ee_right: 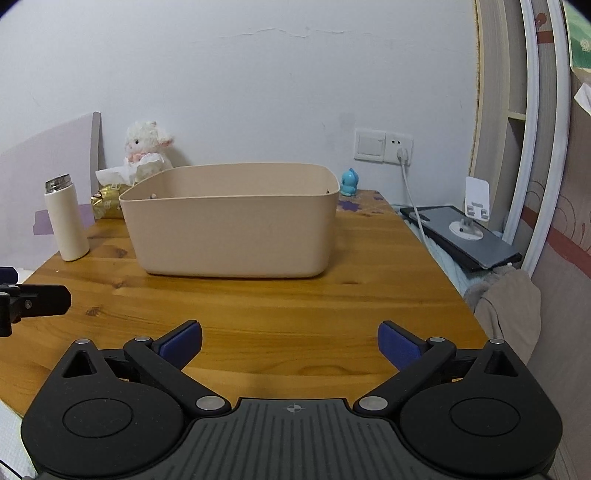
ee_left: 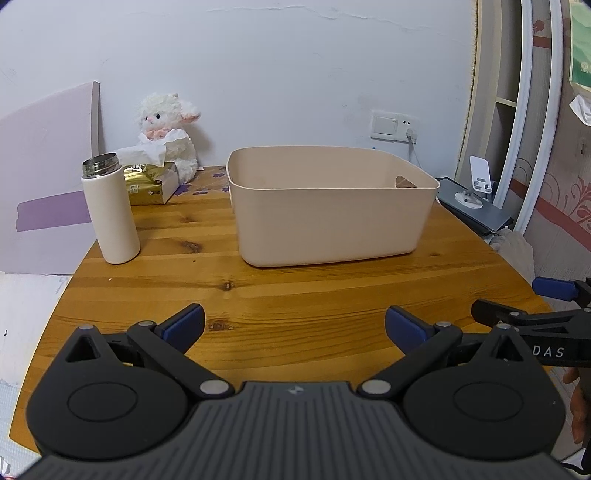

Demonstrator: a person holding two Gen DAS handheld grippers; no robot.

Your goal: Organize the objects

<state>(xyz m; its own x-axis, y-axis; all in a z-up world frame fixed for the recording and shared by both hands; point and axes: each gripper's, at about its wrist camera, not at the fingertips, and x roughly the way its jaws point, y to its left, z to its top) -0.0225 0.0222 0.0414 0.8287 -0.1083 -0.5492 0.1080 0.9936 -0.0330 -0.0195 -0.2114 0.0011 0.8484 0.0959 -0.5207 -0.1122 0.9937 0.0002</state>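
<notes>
A white plastered wall (ee_right: 258, 92) fills the view ahead of the tongs, with a thin crack (ee_right: 295, 32) running across it high up. A wooden table (ee_right: 295, 302) of knotty, orange-brown planks stretches forward beneath the tongs to that wall. Ahead and to the right, a white switch and socket plate (ee_right: 383, 146) is fixed to the wall, a white cable (ee_right: 410, 195) hanging from its plug. Far left, a pale lilac board (ee_left: 48, 147) leans against the wall. To the right stands a white curved frame (ee_right: 546, 129), possibly a mirror's edge, beside patterned wallpaper (ee_right: 569, 221). The light is soft and even.
</notes>
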